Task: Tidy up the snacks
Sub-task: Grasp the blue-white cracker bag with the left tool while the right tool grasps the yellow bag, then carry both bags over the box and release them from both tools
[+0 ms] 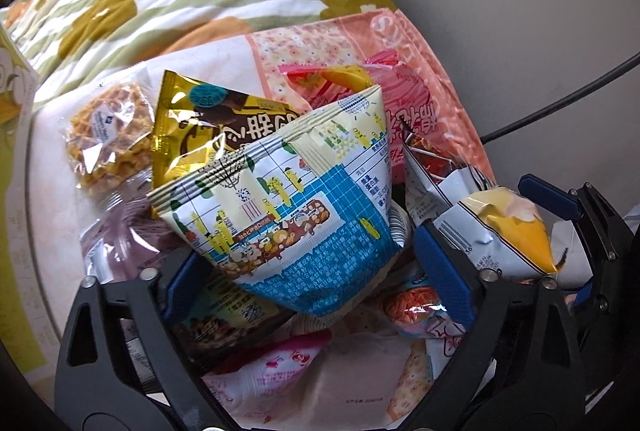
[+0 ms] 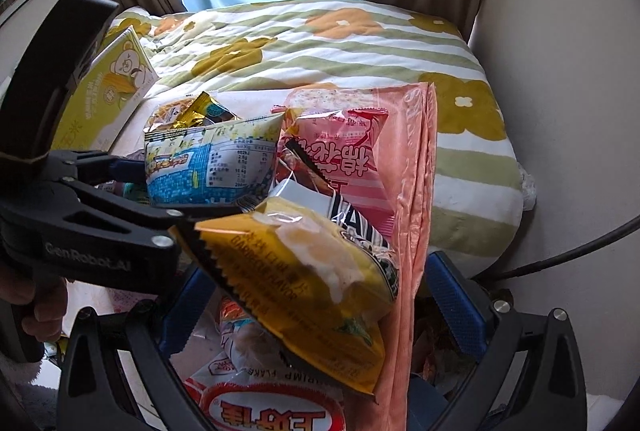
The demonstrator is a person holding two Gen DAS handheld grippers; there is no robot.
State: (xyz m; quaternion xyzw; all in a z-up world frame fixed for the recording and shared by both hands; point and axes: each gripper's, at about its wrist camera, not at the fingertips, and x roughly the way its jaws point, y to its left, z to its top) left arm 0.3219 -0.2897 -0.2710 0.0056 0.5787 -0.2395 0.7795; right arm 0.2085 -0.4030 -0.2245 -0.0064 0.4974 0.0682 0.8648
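Through my left wrist camera, my left gripper [image 1: 316, 283] has its blue pads set wide around the lower end of a blue-and-cream snack bag [image 1: 288, 199]; I can't quite tell whether the pads press it. Through the right wrist camera, my right gripper [image 2: 320, 315] stands wide too, with a yellow chip packet [image 2: 304, 279] lying tilted between its fingers, apparently loose. Below it sits a red-and-white shrimp flake bag [image 2: 272, 411]. Just beyond the blue bag are a gold chocolate snack packet [image 1: 192, 127] and a wrapped waffle [image 1: 112, 135], with a pink cotton-candy packet [image 2: 352, 159] against the salmon plastic bag [image 2: 416, 191]. A yellow bear carton [image 2: 108, 95] leans to the left. Farthest back lies the flowered quilt [image 2: 340, 47].
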